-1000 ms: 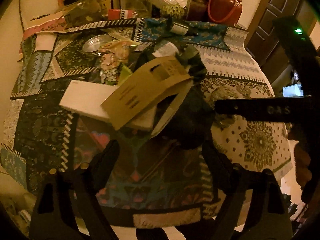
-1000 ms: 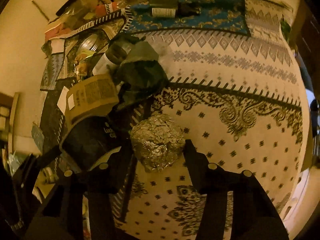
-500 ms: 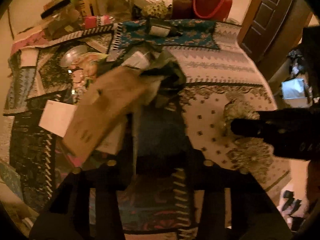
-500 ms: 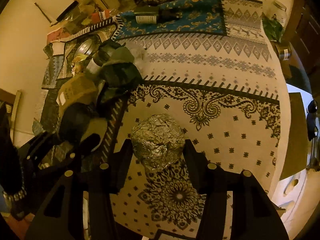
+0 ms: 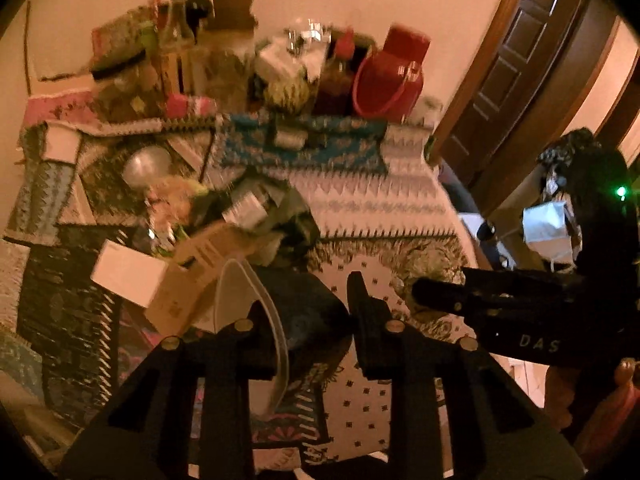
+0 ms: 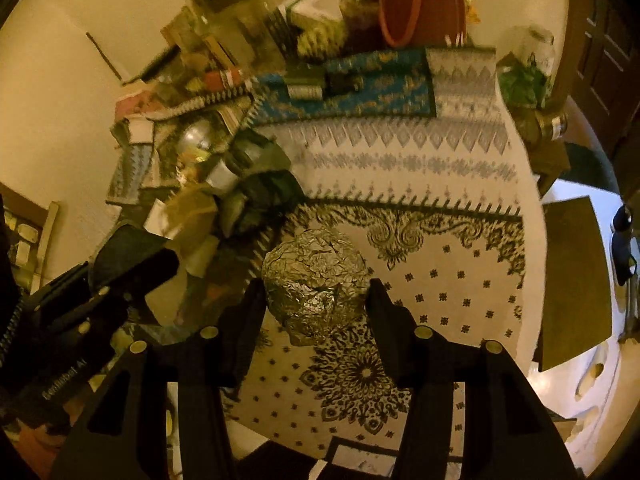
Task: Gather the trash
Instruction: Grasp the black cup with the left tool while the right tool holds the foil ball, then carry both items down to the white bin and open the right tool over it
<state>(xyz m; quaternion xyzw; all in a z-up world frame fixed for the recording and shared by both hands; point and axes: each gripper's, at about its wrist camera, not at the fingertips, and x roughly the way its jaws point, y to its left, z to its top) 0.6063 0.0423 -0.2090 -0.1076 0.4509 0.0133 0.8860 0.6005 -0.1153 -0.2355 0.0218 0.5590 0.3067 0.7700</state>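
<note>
Right gripper: black jaws clamped on a crumpled ball of silver foil, one pad on each side, ball held above the patterned white tablecloth.

Left gripper: jaws closing on a dark, soft bag-like item with a pale rim or strap. Item sits between the pads and they press its sides. Exact material unclear; frame blurred.

Just behind the left gripper, a heap of trash: flattened brown cardboard piece, small white box, a crumpled dark green wrapper with a pale cylinder lying on it. All on the table's patchwork cloth, left of centre.

Back edge of table: a red plastic jug with a loop handle, several bottles, a small dark bottle lying on a blue runner. Dark wooden door at right.

Both grippers sit near each other; each shows in the other's view.
</note>
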